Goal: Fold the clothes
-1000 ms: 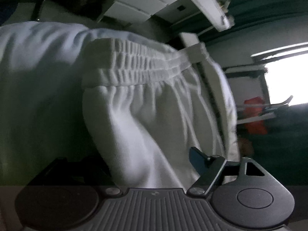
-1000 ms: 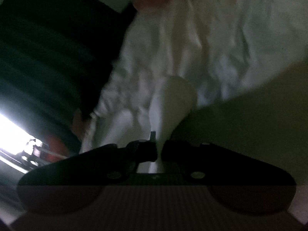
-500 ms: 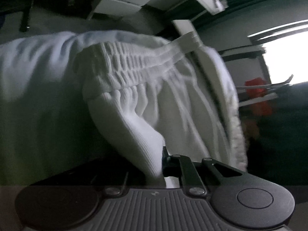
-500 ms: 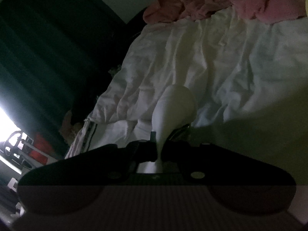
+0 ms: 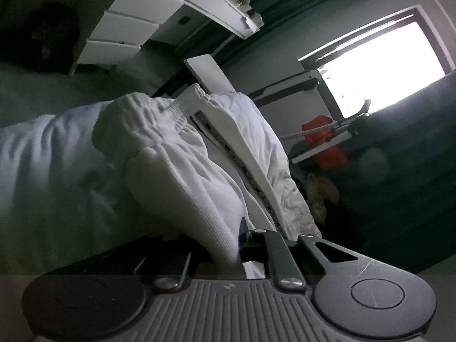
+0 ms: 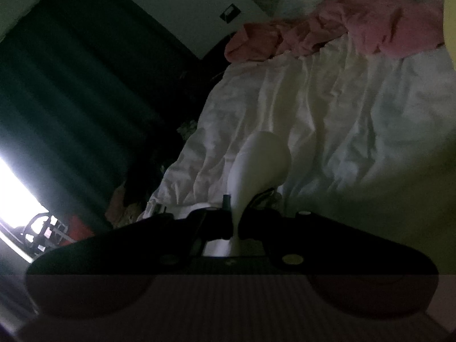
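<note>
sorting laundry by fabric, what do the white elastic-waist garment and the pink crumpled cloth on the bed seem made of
White elastic-waist garment: seemingly a soft, matte cotton-type knit; fine ribbed texture shows near the left gripper, with a gathered waistband. Pink crumpled cloth: thin, matte woven fabric, judging by small creases; too dim for certainty.

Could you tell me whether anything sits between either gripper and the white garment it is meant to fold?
Nothing visible does. The left gripper is already shut on a fold of the white garment below its elastic waistband, and the right gripper is shut on another fold of it, above the bedsheet.
</note>
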Available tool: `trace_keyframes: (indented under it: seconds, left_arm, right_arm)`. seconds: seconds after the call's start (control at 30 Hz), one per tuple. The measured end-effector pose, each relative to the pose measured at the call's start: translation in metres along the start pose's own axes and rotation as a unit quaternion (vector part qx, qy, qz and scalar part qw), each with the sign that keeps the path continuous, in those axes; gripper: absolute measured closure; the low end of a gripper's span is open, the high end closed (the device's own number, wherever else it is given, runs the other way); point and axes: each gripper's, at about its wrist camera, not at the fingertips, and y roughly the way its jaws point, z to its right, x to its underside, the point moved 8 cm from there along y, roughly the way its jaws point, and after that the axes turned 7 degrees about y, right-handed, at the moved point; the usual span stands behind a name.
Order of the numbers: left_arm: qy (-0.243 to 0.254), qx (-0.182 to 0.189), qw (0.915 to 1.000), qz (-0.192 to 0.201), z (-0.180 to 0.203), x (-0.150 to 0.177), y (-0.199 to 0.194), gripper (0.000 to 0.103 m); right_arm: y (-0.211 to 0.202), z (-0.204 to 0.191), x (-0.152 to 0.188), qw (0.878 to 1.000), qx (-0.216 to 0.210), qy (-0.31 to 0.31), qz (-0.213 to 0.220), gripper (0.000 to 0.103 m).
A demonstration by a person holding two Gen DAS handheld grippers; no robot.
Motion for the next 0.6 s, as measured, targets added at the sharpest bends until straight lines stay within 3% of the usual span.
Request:
trace_keyframes:
  seconds: [0.17,0.33,0.43,0.6]
  left_arm:
    - [-0.001,-0.002,0.9999,0.01,0.012,-0.016,0.018,0.093]
    - [-0.013,0.004,0.9995,0.027,0.037,-0.053,0.058,0.093]
    - [0.016,-0.007,0.9985,0.052,0.058,-0.081,0.099,0.093]
    - [-0.009,-0.047,0.9976,0.05,0.069,-0.126,0.19,0.093]
  right_arm:
    - [0.001,-0.028,0.003,1.0,-0.009,-0.008,0.021,0.098]
    - [0.023,-0.099,0.01,0.995,-0.04,-0.07,0.055,0.098]
    - [0.065,-0.149,0.026,0.987,-0.049,-0.144,0.053,0.098]
    - [0.163,-0.201,0.051,0.977,-0.026,-0.209,0.033,0.098]
